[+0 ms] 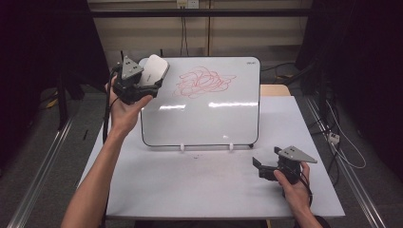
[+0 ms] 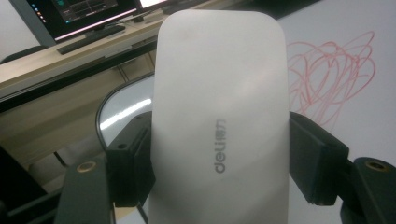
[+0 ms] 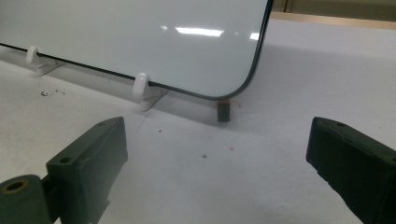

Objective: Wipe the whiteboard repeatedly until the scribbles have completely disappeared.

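A whiteboard (image 1: 209,118) leans on small white stands on the table, with a red scribble (image 1: 204,81) on its upper middle. My left gripper (image 1: 145,80) is shut on a white board eraser (image 1: 154,69) at the board's upper left corner. In the left gripper view the eraser (image 2: 219,116) sits between both black jaws, and the red scribble (image 2: 331,74) lies to its right. My right gripper (image 1: 259,167) rests low at the table's front right with its jaws wide and nothing between them. The right gripper view has the board's lower corner (image 3: 243,88) ahead.
A small dark cap or marker end (image 3: 224,111) stands behind the board's lower right corner. The white table (image 1: 190,185) has bare room in front of the board. A desk with monitors (image 2: 79,18) stands beyond the table.
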Tool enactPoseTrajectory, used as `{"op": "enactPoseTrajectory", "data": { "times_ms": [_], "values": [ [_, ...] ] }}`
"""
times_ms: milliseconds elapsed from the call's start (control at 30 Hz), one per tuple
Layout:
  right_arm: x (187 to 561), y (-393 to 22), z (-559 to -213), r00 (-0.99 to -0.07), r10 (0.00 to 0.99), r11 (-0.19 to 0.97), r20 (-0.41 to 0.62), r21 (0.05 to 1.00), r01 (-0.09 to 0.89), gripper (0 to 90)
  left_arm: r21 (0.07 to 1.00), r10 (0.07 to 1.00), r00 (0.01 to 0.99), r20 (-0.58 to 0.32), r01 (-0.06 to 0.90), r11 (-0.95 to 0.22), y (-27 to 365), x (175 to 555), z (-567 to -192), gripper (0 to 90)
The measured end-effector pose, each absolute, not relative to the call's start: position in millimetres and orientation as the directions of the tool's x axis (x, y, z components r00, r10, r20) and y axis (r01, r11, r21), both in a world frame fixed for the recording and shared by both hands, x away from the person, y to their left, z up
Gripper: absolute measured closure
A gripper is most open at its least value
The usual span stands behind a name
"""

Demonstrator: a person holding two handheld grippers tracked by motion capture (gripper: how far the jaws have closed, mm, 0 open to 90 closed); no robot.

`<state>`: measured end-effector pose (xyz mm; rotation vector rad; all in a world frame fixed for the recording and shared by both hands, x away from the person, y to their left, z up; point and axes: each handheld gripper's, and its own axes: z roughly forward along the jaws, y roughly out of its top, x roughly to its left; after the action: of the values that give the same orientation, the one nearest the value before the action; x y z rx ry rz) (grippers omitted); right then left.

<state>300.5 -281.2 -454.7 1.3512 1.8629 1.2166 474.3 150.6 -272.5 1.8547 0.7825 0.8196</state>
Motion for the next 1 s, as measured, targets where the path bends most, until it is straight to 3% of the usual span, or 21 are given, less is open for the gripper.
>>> {"op": "enactPoseTrajectory", "data": {
  "times_ms": [133,1000],
  "values": [
    [301.3,-281.0,-455.0,-0.355,0.930,0.088,0.090,0.886,0.456,5.4,0.923,0.783,0.595,0.181,0.173,-0.344,145.2,473.7,-275.3,31.0],
    [302.3,-284.4,-457.4,-0.372,0.923,0.089,0.102,0.881,0.464,5.2,0.851,0.743,0.580,0.334,0.153,-0.502,87.2,496.5,-289.3,31.1]
  ]
}}
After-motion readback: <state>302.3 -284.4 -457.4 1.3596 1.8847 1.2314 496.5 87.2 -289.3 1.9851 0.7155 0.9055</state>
